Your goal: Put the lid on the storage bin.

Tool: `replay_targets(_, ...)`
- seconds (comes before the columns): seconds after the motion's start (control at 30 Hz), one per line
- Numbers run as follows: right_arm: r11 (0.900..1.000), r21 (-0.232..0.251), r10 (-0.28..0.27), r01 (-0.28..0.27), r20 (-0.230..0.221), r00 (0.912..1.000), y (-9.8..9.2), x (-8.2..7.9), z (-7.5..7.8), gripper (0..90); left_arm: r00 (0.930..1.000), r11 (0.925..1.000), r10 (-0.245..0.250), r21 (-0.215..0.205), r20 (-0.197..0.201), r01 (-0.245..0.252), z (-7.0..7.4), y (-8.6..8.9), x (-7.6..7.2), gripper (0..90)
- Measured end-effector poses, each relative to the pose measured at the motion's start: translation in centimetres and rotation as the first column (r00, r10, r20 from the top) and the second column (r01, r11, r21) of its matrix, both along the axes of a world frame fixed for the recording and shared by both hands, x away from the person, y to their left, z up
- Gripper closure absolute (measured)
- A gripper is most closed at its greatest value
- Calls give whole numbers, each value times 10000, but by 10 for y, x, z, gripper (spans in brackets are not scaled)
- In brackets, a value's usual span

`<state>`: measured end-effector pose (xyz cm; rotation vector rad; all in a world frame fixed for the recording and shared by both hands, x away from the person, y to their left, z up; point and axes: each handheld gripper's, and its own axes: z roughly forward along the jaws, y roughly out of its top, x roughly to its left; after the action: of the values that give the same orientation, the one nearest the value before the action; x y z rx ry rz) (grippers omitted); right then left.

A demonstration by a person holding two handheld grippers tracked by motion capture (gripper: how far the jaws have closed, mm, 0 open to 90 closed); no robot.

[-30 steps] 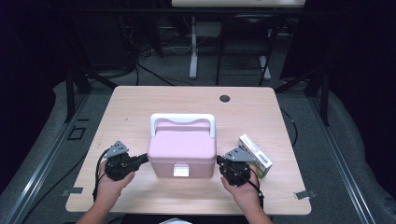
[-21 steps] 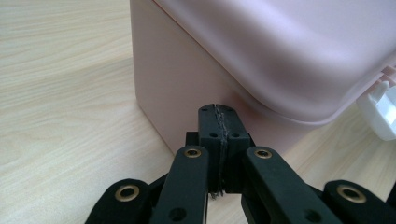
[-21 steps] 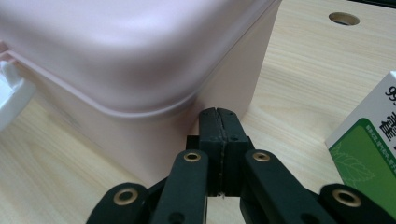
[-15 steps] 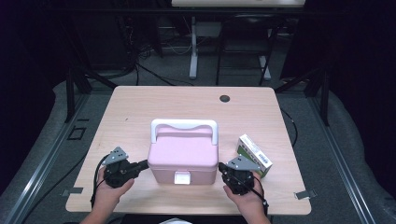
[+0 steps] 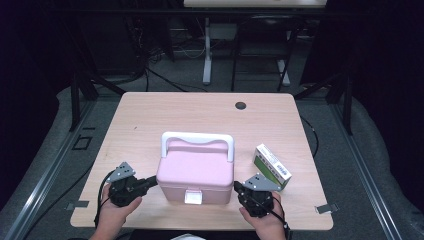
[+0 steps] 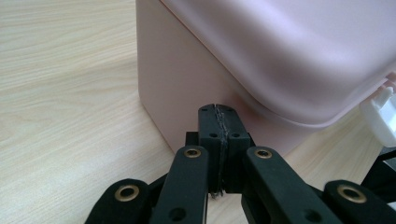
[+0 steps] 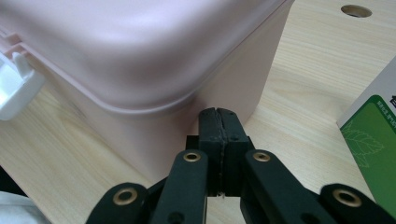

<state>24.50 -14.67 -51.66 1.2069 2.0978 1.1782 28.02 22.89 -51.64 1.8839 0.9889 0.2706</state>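
With both jaw pairs pressed together and nothing between them, the left gripper (image 5: 150, 182) and right gripper (image 5: 239, 189) sit at the near edge of the table (image 5: 150, 115), one on each side of the pink box (image 5: 196, 170). Left tips point at the box's left wall, low near the front corner; in the left gripper view the closed tips (image 6: 219, 121) are right at the wall (image 6: 177, 84), contact can't be confirmed. Right tips (image 7: 218, 122) are likewise just at the right wall, under the lid rim. Hands (image 5: 114, 216) come in from the bottom edge. Box stands upright at the table's near-centre, lid closed, white latch (image 5: 193, 197) on the front face, white handle (image 5: 197, 140) folded toward the far side. Green-and-white carton (image 5: 272, 165) lies flat just right of the box, close behind the right gripper, not touching the box. Farther back, a dark round hole (image 5: 240, 105) near the far edge. Beyond the table: dark floor, cables, a stand leg (image 5: 207, 55).
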Motion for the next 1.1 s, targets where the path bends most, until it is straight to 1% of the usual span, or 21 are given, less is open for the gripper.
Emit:
replay_targets(0.17, 10000, 57, -19, 19, -5, 10000, 0, -3, 0, 879, 10000, 9999, -32, -99, -85, 31, -1, 3, -3, 879)
replay_targets(0.3, 9999, 83, -59, 59, -25, 10000, -2, -2, 0, 833, 9998, 9999, -63, -120, -164, 62, -1, 5, -1, 825)
replay_targets(0.43, 9998, 194, 4, -3, -82, 10000, -7, 1, -1, 764, 9996, 9999, -17, -163, -291, 13, -1, 8, 2, 760)
replay_targets(0.5, 9997, 252, 59, -56, -150, 9999, -9, 4, -2, 735, 9994, 9998, 56, -198, -333, -63, -2, 9, 4, 713)
replay_targets(0.57, 9997, 245, 86, -80, -240, 9997, -11, 5, -3, 707, 9994, 9997, 70, -226, -326, -78, -2, 11, 5, 670)
replay_targets(0.63, 9997, 234, 123, -117, -223, 9997, -11, 7, -3, 686, 9995, 9995, 128, -289, -296, -137, -2, 12, 6, 625)
replay_targets(0.73, 9998, 97, 172, -169, -213, 9996, -13, 8, -2, 663, 9994, 9996, 176, -228, -303, -183, -1, 14, 7, 606)
replay_targets(0.83, 9997, 165, 189, -186, -169, 9997, -15, 10, 0, 639, 9993, 9997, 180, -163, -332, -185, 1, 17, 8, 572)
replay_targets(0.9, 9995, 239, 231, -225, -240, 9994, -18, 11, 1, 614, 9993, 9993, 245, -258, -294, -253, 2, 19, 9, 566)
replay_targets(0.93, 9992, 287, 287, -280, -277, 9992, -20, 11, 3, 606, 9992, 9995, 241, -208, -329, -248, 3, 20, 10, 563)
replay_targets(1.0, 9988, 368, 316, -309, -207, 9993, -21, 12, 4, 594, 9993, 9993, 228, -298, -309, -237, 4, 21, 10, 557)
replay_targets(1.03, 9986, 395, 360, -350, -268, 9990, -21, 12, 5, 585, 9993, 9993, 219, -308, -317, -229, 5, 22, 10, 555)
replay_targets(1.07, 9982, 401, 453, -442, -276, 9986, -21, 13, 6, 580, 9994, 9993, 198, -307, -290, -207, 7, 23, 11, 552)
replay_targets(1.1, 9981, 236, 581, -575, -254, 9980, -21, 13, 8, 580, 9994, 9990, 210, -385, -278, -220, 8, 24, 11, 549)
